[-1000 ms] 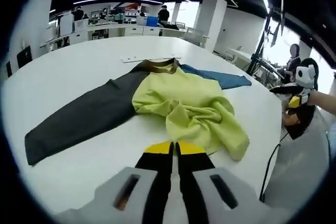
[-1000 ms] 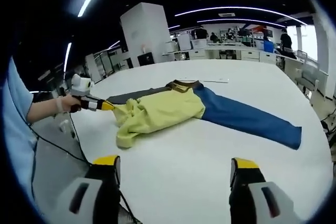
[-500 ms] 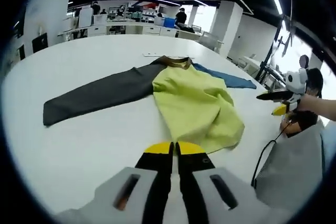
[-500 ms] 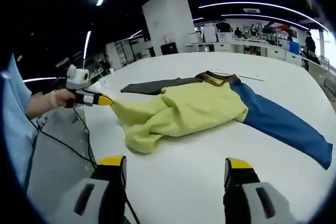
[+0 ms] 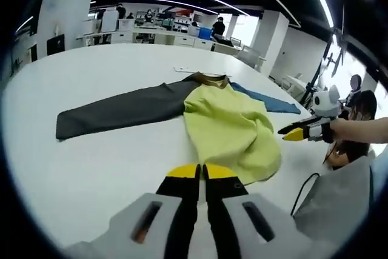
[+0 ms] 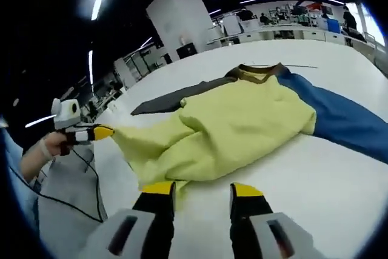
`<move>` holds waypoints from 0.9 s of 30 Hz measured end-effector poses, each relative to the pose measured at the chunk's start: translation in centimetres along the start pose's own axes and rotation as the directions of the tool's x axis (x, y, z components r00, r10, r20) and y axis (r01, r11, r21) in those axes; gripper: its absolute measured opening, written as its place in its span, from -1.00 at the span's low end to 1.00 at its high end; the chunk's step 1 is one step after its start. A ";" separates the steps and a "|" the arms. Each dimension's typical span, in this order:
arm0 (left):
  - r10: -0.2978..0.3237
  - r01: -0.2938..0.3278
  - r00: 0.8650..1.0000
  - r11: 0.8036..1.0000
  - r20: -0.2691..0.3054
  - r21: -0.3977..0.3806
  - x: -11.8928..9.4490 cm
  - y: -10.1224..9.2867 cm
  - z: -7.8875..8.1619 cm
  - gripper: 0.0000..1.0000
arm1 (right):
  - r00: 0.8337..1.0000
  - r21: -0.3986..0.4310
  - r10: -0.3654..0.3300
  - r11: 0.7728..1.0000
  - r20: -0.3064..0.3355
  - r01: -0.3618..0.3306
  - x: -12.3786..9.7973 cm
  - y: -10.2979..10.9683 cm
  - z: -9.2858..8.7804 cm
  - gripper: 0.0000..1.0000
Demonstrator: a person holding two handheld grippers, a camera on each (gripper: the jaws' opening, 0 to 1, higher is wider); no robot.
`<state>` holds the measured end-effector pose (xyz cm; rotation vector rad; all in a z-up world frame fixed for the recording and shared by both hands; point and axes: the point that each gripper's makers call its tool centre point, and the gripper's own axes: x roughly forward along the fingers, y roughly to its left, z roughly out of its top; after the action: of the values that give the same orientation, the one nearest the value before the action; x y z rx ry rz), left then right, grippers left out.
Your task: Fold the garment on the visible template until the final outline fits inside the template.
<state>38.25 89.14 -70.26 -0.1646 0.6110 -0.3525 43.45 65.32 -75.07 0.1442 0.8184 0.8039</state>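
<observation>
At hem: left tool [image 5: 202,171] clamped on garment [image 5: 233,127]; right tool [image 6: 202,190] parted.

Shirt spread on the white table [image 6: 339,180], tongs at both ends.

The right tongs [image 6: 203,193] rise at 6 o'clock, yellow-tipped jaws a narrow gap apart, just short of the yellow hem of the garment [image 6: 242,122]. Its yellow body fills the centre; a blue sleeve runs toward 3 o'clock, a dark grey sleeve toward 10 o'clock, the brown collar lies near 12. At 9 o'clock the left tongs [image 6: 108,130], held in a hand [image 6: 51,145], pinch a corner of yellow cloth pulled off the table edge.
</observation>
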 end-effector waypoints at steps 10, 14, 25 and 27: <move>0.000 0.000 1.000 1.000 -0.010 -0.002 0.0 0.0 -0.2 -1.00 | 1.000 0.213 0.017 0.977 -0.001 -0.017 1.6 -0.6 -0.5 -0.72; 0.002 -0.002 1.000 1.000 -0.011 -0.005 0.1 0.1 -0.1 -1.00 | 0.999 0.311 0.018 0.950 0.036 -0.028 2.1 -1.3 0.2 -0.86; 0.003 -0.003 1.000 1.000 -0.001 0.020 0.5 1.0 1.6 -1.00 | 0.990 0.333 0.071 0.936 0.124 -0.109 0.5 -0.2 5.7 -1.00; 0.004 -0.004 1.000 0.999 0.002 0.034 0.7 1.3 2.4 -1.00 | 0.986 0.329 0.088 0.935 0.142 -0.131 0.3 0.7 7.6 -1.00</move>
<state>40.55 90.24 -69.03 -0.1311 0.6035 -0.3588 48.47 67.39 -69.74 0.5456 0.8292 0.7452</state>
